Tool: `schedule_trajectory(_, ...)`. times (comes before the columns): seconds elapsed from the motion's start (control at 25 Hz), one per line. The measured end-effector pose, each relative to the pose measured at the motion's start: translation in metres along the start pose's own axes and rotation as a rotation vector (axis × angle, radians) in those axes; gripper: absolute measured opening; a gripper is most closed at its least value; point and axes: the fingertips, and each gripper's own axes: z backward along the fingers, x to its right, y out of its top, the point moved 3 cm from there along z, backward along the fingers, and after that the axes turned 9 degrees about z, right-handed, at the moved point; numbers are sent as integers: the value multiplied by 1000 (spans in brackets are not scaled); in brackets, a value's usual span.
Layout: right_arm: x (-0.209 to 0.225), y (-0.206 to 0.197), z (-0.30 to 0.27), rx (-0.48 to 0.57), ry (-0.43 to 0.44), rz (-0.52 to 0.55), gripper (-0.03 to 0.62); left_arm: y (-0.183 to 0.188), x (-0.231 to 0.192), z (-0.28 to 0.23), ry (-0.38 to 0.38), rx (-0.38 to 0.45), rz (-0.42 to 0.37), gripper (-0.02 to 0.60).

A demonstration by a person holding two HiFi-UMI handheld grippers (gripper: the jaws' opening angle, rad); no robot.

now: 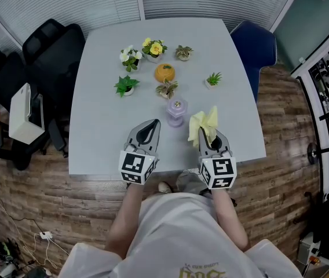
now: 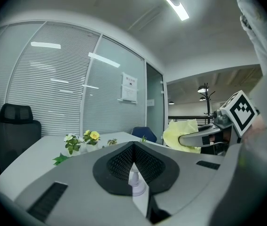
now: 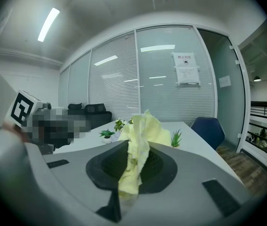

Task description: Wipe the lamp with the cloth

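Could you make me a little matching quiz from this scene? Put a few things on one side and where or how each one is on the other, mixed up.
Things:
1. cloth
2. lamp
3. left tool
4. blue chair

Places or states:
A. shut, with nothing in it
B. off the table, by its far right corner
C. pinched in the right tool
D. standing on the table, just beyond the two tools

Pairs: 1-C, 2-D, 3-A, 4-B
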Motion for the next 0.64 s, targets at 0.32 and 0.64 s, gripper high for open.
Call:
schedule_trajectory(0.32, -2, 1, 2, 5, 6, -13, 47, 0, 1, 2, 2, 5, 3, 2)
schedule_trajectory(0.64, -3, -2, 6, 3, 9, 3, 48, 0, 4, 5, 7, 6, 6, 2)
